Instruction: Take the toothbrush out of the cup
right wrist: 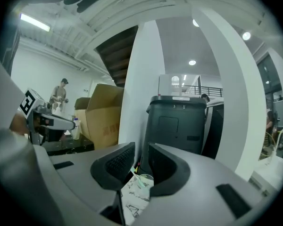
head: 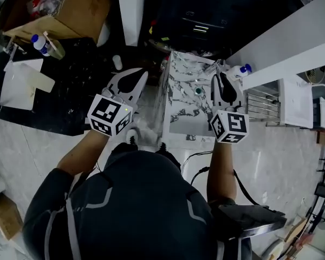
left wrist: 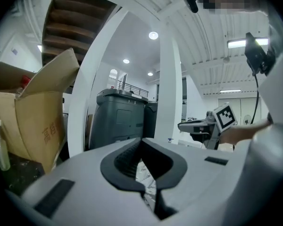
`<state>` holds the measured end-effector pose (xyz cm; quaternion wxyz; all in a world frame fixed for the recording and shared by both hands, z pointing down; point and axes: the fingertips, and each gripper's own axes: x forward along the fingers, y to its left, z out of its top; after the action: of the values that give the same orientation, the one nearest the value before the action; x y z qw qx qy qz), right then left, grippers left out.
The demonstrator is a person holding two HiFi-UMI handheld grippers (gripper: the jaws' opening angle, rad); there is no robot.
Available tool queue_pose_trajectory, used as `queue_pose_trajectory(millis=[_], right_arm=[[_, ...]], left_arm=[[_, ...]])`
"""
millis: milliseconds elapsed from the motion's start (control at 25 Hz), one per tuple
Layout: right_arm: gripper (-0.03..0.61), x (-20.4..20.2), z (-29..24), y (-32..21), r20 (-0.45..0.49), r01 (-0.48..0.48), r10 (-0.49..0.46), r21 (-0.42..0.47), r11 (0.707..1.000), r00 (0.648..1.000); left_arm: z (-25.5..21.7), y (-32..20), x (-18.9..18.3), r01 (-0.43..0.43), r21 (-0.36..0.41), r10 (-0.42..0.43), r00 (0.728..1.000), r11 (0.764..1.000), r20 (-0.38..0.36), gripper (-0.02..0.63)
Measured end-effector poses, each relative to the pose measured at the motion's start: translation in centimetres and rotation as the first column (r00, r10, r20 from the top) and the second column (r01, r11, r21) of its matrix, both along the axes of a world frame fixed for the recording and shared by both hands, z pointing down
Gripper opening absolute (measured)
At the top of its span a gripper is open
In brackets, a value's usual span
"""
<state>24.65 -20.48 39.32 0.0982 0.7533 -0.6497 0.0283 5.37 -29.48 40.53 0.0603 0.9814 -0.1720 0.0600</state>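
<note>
On marble table (head: 179, 112): clear cup (right wrist: 147, 180), toothbrush (right wrist: 137, 176) standing inside.

An open, lab-like workshop hall, shown by tall white square columns (right wrist: 141, 79), a white beamed ceiling (right wrist: 132, 4) with strip lights (right wrist: 35, 22), a glossy pale tiled floor (head: 43, 145), a big brown cardboard box (right wrist: 104, 114), a dark grey plastic bin (right wrist: 177, 124) and a black speckled worktop (head: 70, 96).

The cup (head: 199, 91) stands on the table (head: 181, 118), the toothbrush (right wrist: 137, 178) apparently in it, just left of the right tongs (head: 219, 77). The left tongs (head: 142, 76) hang beyond the table's left edge, with a cardboard box (head: 70, 10) further left behind.
</note>
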Motion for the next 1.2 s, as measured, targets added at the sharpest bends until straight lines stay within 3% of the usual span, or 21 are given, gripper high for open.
queue_pose_trajectory(millis=[40,360,560,760,1200], right_arm=[[0.111,0.3,0.8,-0.5,0.003,0.013,-0.013,-0.011,1.0,1.0],[0.167,1.5,6.4,-4.4,-0.069,0.135,-0.139,-0.055,0.989,0.988],[0.17,1.3,11.0,-6.8,-0.032,0.211,-0.216,-0.122,0.97,0.976],[0.172,0.7,15.7,-9.4,0.006,0.256,-0.259,-0.17,0.952,0.966],[0.176,1.5,23.0,-14.3,-0.041,0.223,-0.246,-0.296,0.929,0.968]], left_arm=[[0.2,0.2,0.2,0.004,-0.004,-0.004,1.0,1.0,0.006,0.009],[3.0,2.2,1.7,0.061,-0.091,-0.055,0.997,0.994,0.059,0.009],[4.0,3.5,1.5,0.149,-0.096,-0.14,0.986,0.984,0.09,0.009],[4.9,3.8,0.4,0.277,-0.117,-0.267,0.959,0.954,0.098,0.009],[6.5,5.1,-2.8,0.395,-0.111,-0.374,0.911,0.912,0.174,0.009]])
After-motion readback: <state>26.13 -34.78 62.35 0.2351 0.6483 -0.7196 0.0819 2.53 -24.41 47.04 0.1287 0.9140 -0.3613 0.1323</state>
